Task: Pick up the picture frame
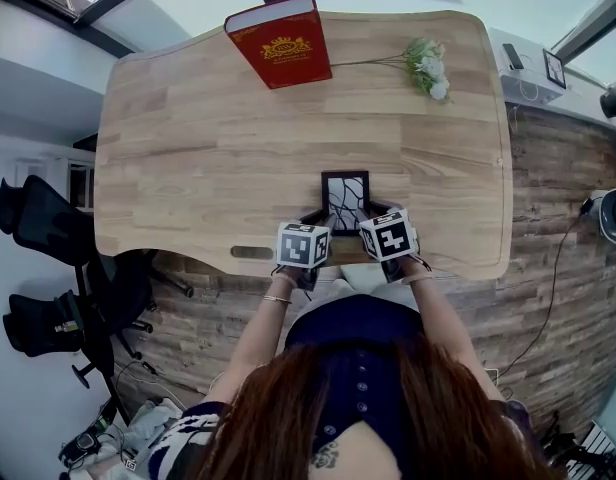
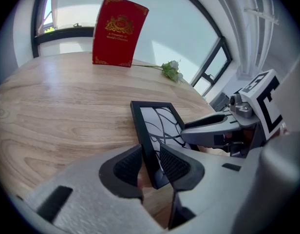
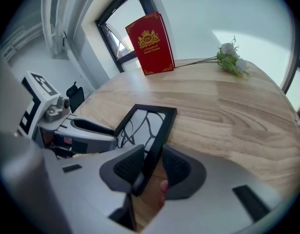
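**Asker:** Where is the picture frame?

**Describer:** The picture frame (image 1: pixel 345 200) is black, with dark curved lines on a pale sheet. It is on a wooden table (image 1: pixel 188 148), close to the near edge and directly in front of the person (seen from above, so mostly hair and forearms).

**Asker:** What are the two grippers doing?

**Describer:** The left gripper (image 2: pixel 151 165) has its two dark ribbed pads set narrowly on the frame's left side bar. One pad is against the outer edge and the other against the glass side, with no gap showing. The right gripper (image 3: pixel 152 167) holds the right side bar in the same way. The two sit side by side at the frame's near end, both angled downward.

**Asker:** Is the frame off the table?

**Describer:** Its far end touches the wood. I cannot tell whether the near end is raised.

**Asker:** Anything else on the table?

**Describer:** A red book (image 1: pixel 280 43) with a gold crest stands upright at the far edge. A sprig of white flowers (image 1: pixel 428 66) lies to its right. Both are well apart from the frame.
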### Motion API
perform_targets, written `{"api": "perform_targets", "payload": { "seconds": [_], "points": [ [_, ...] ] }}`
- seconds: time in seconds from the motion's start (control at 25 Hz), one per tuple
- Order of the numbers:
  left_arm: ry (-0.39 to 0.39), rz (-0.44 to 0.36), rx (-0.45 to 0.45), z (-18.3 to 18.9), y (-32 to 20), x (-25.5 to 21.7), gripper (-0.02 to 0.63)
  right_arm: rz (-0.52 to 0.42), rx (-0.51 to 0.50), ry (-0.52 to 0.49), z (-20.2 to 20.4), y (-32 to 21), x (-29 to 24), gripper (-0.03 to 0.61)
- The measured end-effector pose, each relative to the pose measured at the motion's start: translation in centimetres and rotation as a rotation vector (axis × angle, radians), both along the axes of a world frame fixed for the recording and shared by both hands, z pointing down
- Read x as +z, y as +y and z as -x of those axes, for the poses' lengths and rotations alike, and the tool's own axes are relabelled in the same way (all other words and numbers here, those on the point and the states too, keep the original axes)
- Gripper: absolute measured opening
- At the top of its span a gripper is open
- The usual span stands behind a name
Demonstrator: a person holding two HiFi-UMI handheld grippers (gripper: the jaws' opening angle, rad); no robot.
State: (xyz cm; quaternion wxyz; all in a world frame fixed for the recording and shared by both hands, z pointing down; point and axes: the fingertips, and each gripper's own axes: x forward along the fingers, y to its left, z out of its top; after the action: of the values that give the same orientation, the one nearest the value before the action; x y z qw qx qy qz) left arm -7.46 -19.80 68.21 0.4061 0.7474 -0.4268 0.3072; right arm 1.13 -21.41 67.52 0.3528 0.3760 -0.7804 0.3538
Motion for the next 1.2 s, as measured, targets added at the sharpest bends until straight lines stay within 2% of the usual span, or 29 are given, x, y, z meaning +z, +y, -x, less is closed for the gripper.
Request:
{"api": "perform_targets", "payload": {
  "seconds": [0.24,0.52,1.2],
  "points": [
    [0.01,0.017,-0.018,-0.1,0.0,-0.2,0.129,-0.003,0.041,-0.023,-0.1,0.0,0.0,0.11],
    [0.009,0.01,-0.027,0.0,0.0,-0.4,0.112,-0.026,0.041,0.006,-0.1,0.0,-0.3,0.103],
    [0.002,-0.099,-0.048,-0.1,-0.9,-3.1,0.091,-0.131,0.086,0.013,-0.7,-0.4,-3.0,0.092]
  ]
}}
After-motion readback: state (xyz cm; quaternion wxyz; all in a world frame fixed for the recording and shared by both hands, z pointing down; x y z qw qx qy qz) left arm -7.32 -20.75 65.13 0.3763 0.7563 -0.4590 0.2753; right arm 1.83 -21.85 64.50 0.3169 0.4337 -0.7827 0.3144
